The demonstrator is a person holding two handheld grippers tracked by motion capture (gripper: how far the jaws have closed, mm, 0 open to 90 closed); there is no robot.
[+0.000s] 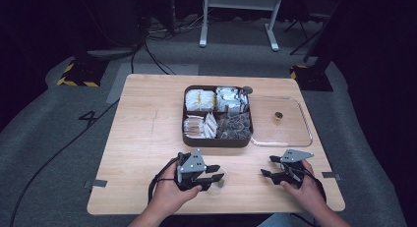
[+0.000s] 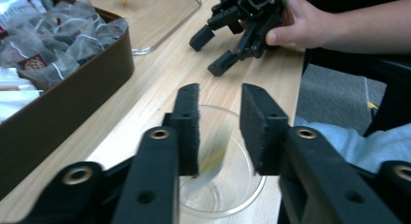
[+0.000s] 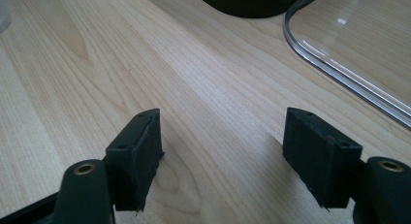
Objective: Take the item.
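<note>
Tabletop [image 1: 142,138]: pale wood, visible grain, rectangular w/ rounded corners.
Box [image 1: 217,140]: dark brown, squarish, 4 compartments; sits mid-tabletop, far half.
Contents: far-left yellowish packets [image 1: 199,99]; far-right silvery sachets [image 1: 230,99]; near-left clear wrapped items [image 1: 199,126]; near-right translucent tea bags [image 2: 58,40] w/ dark red tags.
Lid [image 1: 295,133]: 1, clear plastic, rounded rectangle, flat on tabletop, touching box's right side; small gold knob [image 1: 278,117] on it.
Cup [image 2: 228,185]: 1, clear, round, near front edge; something blurred, yellowish-green, inside it.
Left tool [image 2: 219,129]: black jaws w/ foam-like pads, parted, above the cup's rim, not clamping it; gripped by left hand [image 1: 169,195], pointing right.
Right tool [image 1: 268,166]: jaws spread wide, nothing between them, low over bare tabletop near lid's front corner; right hand [image 1: 305,185] wraps it from behind, pointing left.
</note>
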